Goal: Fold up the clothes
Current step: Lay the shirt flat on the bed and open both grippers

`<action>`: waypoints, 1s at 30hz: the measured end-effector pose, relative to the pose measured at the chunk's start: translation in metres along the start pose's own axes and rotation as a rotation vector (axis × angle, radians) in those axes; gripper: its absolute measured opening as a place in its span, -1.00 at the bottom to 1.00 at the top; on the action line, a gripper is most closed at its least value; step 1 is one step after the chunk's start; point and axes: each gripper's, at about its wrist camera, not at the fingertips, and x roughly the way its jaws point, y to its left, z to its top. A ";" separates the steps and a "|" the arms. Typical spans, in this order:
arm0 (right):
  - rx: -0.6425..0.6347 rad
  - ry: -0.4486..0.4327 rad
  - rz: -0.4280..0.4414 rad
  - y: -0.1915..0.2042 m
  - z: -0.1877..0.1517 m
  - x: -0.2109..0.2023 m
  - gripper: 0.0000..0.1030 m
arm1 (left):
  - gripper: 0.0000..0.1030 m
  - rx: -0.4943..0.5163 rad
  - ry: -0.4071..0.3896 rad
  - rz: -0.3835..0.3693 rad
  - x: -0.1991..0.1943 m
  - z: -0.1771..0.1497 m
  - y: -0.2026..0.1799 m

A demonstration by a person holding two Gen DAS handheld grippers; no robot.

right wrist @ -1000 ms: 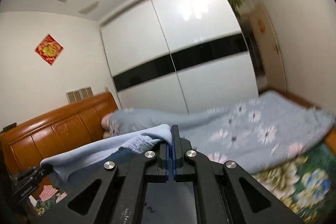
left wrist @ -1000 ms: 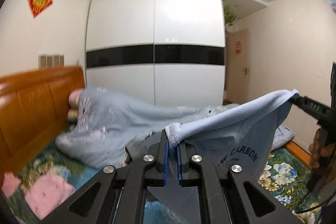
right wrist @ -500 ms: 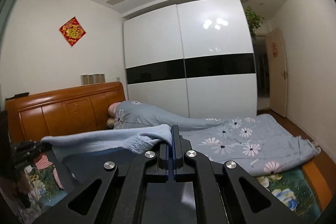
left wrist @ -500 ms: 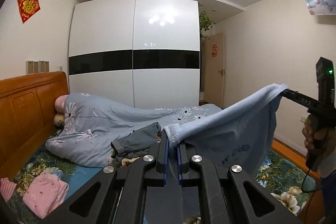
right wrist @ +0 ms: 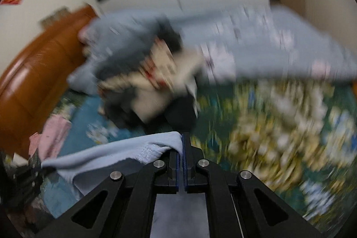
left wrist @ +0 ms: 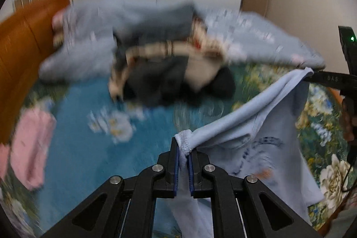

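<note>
A light blue T-shirt [left wrist: 263,133] with dark print hangs stretched between my two grippers above the bed. My left gripper [left wrist: 183,150] is shut on one hem corner. My right gripper [right wrist: 180,146] is shut on the other corner of the shirt [right wrist: 116,155]. In the left wrist view the right gripper [left wrist: 312,75] shows at the far right, pinching the shirt's edge. In the right wrist view the left gripper [right wrist: 33,171] shows dimly at the lower left. Both views are motion-blurred.
A floral teal bedsheet [left wrist: 89,148] lies below. A heap of dark and cream clothes [left wrist: 169,73] sits mid-bed, with a pale blue quilt [left wrist: 256,41] behind. Folded pink clothes [left wrist: 31,144] lie at left by the wooden headboard [left wrist: 24,37]. White wardrobe beyond.
Both grippers have tilted sharply downward with the shirt still held; the views swung from the wardrobe and ceiling to the bed surface and the clothes heap.
</note>
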 end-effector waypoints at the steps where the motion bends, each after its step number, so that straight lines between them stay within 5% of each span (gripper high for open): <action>1: 0.020 0.038 -0.005 -0.005 -0.004 0.020 -0.96 | -0.85 -0.021 0.026 -0.004 0.012 -0.005 0.002; 11: 0.014 0.118 -0.050 -0.007 0.023 0.096 -0.96 | -0.85 -0.065 0.102 -0.033 0.080 0.056 0.042; 16: 0.141 0.126 -0.088 -0.032 0.037 0.123 -0.96 | -0.85 -0.056 0.152 -0.051 0.122 0.087 0.040; 23: 0.198 0.222 -0.112 -0.051 0.028 0.161 -0.95 | -0.79 -0.097 0.222 -0.092 0.169 0.072 0.050; 26: 0.211 0.247 -0.125 -0.053 0.023 0.173 -0.95 | -0.75 -0.157 0.231 -0.178 0.169 0.067 0.062; 30: 0.217 0.269 -0.160 -0.052 0.021 0.185 -0.95 | -0.20 -0.188 0.208 -0.235 0.155 0.060 0.075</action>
